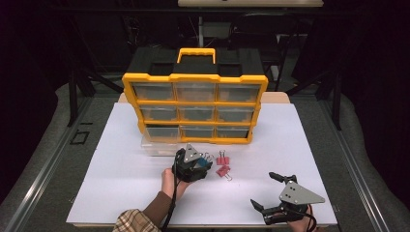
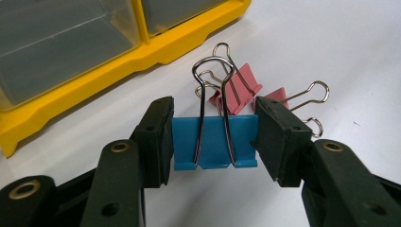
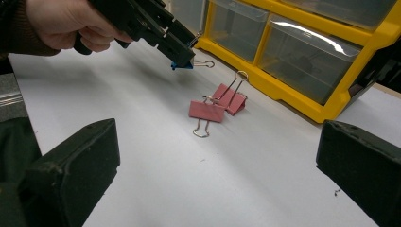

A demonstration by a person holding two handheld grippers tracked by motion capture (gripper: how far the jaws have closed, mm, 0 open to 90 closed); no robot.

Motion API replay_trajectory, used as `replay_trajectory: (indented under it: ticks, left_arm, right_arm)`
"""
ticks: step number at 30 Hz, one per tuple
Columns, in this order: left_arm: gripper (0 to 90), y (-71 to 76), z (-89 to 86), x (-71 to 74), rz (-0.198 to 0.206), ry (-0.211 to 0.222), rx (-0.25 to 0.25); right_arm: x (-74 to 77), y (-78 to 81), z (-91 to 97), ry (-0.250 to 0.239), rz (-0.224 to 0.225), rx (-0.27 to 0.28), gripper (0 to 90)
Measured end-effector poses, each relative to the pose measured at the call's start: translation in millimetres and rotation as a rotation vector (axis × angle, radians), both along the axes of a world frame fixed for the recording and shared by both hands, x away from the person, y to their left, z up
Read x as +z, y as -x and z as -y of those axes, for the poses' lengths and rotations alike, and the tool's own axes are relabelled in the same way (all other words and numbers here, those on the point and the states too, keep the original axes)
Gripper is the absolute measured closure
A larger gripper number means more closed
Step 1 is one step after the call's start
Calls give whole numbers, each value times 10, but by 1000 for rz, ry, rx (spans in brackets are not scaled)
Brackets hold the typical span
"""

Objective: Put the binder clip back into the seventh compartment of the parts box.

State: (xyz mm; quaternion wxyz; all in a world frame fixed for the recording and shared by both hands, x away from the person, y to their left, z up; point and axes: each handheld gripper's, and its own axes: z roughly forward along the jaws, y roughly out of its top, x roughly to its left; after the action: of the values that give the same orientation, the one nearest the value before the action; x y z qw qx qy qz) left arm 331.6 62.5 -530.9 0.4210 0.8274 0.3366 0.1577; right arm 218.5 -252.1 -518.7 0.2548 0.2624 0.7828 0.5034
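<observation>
Gripping a blue clip (image 2: 215,142) by its two ends, the left gripper (image 2: 215,142) has it pinched between the pads, wire handles sticking up and away from the camera. From the right gripper view the clip looks lifted just clear of the desk (image 1: 121,179), roughly mid-desk and a bit toward the far edge, right in front of the yellow organizer (image 1: 194,107).

So I'd say the pickup is done for this one. What's left, as far as I can judge: it probably goes into the clear drawer (image 1: 157,145) that's pulled out at the organizer's bottom left, sitting just beyond the left gripper. Can't tell if anything's in that drawer already.

Two pink clips (image 1: 223,165) are lying on the desk just right of the blue one, touching each other, untouched by either tool. Those would be next.

The right gripper (image 1: 263,191) sits near the desk's near right corner, jaws spread wide, nothing in them, well apart from the clips.
</observation>
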Motion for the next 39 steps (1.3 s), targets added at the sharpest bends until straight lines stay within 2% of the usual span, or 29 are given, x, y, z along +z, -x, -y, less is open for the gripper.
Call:
replay_trajectory:
  ticks: [6, 12, 20, 39]
  left_arm:
    - [502, 0, -42, 34, 5, 8, 8]
    - [502, 28, -106, 116, 31, 5, 7]
    - [502, 11, -173, 162, 38, 13, 22]
    - [502, -1, -294, 352, 83, 58, 43]
  right_arm:
    - [-6, -13, -12, 4, -3, 0, 0]
    - [-4, -17, -29, 11, -3, 6, 0]
    - [-10, -32, -41, 14, -5, 10, 0]
    - [-9, -22, -47, 15, -7, 14, 1]
